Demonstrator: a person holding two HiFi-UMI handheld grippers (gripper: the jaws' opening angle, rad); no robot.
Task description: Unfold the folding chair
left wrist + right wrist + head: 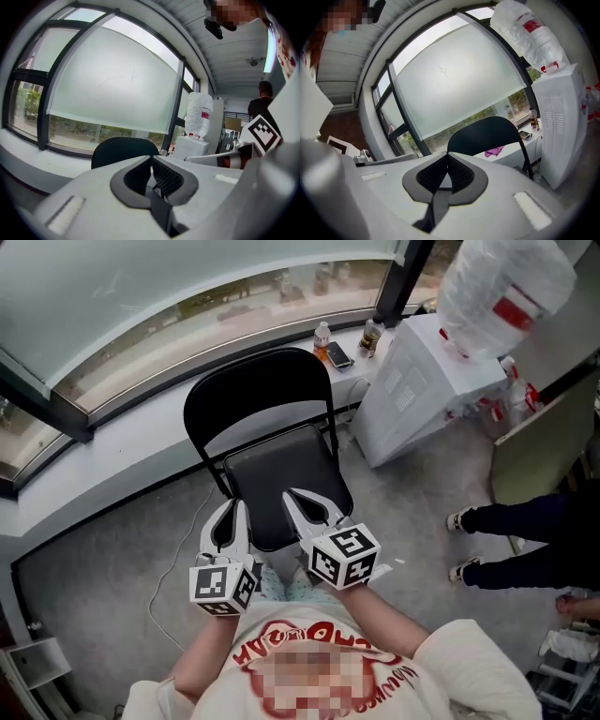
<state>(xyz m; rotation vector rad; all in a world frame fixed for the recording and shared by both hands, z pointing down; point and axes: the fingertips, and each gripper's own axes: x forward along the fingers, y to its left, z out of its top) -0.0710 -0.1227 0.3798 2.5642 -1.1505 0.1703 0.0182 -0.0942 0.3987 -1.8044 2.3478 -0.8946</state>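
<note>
Finding: the folding chair (258,404) stands open on the floor (122,568). Its seat (281,479) is down and level, and its backrest is toward the edge of the window ledge (141,432).

Left gripper (232,507): jaws together, nothing between them. Right gripper (298,502): jaws together, likewise empty. Both hover over the seat's front edge and neither touches the chair.

Assessment: the unfolding step appears complete.

Next move: only a check that the seat is fully seated and the legs are square, perhaps a light press on the seat's front edge.
</note>
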